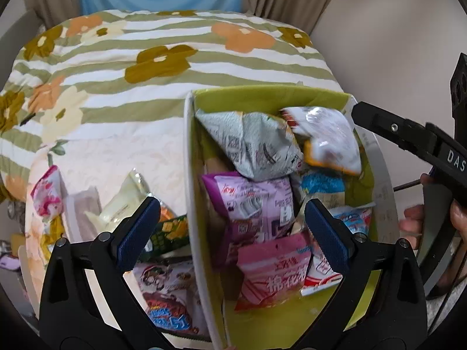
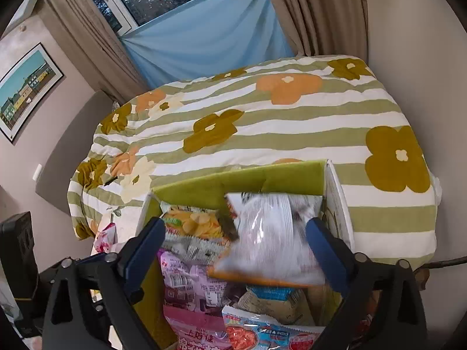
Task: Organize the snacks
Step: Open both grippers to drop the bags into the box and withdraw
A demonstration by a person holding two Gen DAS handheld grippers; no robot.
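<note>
The box (image 1: pixel 264 94), green inside with white walls, sits on the bed and is already crowded with snack packets; a clear packet with an orange edge (image 2: pixel 274 245) hangs blurred over its far right corner, between the pads of the right gripper (image 2: pixel 235 248), whose jaws stand wide apart and press on nothing, so the packet looks to be dropping free. The likely trouble is that it lands on the heap instead of in a gap; the silver chip bag (image 1: pixel 251 145) and the purple packet (image 1: pixel 256 204) are puffy and slick, so it may slide off them toward the near wall or tip over the rim on the right. The pile is already high at the far end, and more packets laid on top could spill onto the bed. The left gripper (image 1: pixel 233 230) is also spread open and empty, straddling the box's left wall; lowered carelessly, it could catch that wall and shove or tilt the box on the soft bedding. Several snacks wait outside on the left: a pink floral packet (image 1: pixel 46 198), a pale packet (image 1: pixel 122 201), a green one (image 1: pixel 170 232) and a cartoon-printed bag (image 1: pixel 169 294).

The bed carries a quilt (image 2: pixel 262 134) with green stripes and big brown and orange flowers; it gives underfoot, a poor base for a light box. Behind are beige curtains (image 2: pixel 315 8), a blue cloth (image 2: pixel 210 35) under a window, plain walls and a framed picture (image 2: pixel 26 87) on the left.
</note>
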